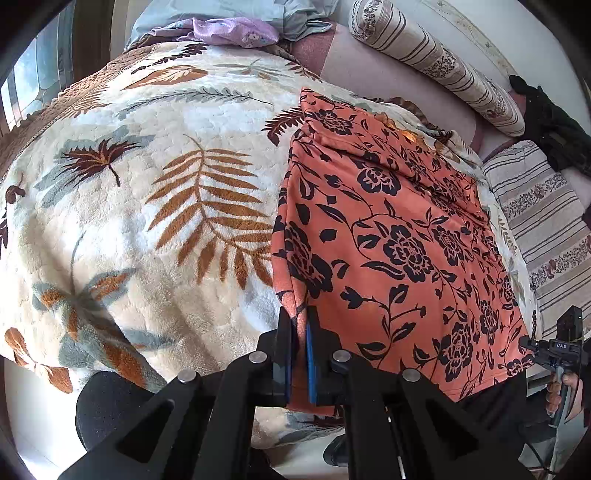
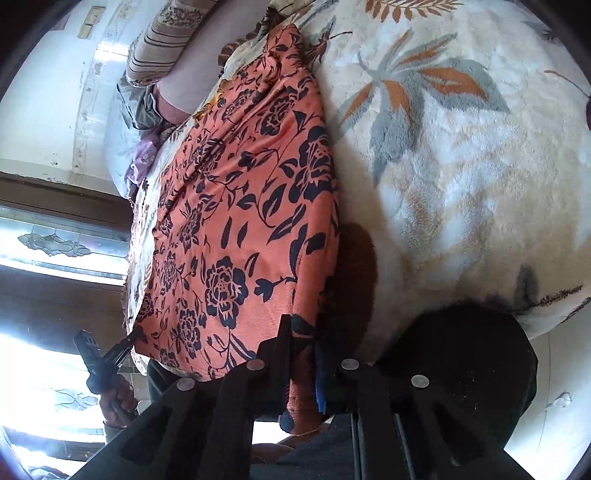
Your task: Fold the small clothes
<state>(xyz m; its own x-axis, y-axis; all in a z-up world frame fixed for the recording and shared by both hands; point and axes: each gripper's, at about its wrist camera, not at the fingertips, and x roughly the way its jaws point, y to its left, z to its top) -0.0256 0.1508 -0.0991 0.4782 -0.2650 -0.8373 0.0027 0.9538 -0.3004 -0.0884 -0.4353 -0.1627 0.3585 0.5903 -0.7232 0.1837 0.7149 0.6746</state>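
An orange garment with a black flower print lies flat and folded lengthwise on the leaf-patterned fleece blanket. My left gripper is shut on its near left corner at the bed's edge. My right gripper is shut on the other near corner; the garment stretches away from it. Each gripper shows small in the other's view: the right one and the left one, both pinching the hem.
A striped bolster pillow and a striped cloth lie right of the garment. A lilac cloth and pale blue bedding sit at the far end. A dark round seat is below the bed edge. A window is at left.
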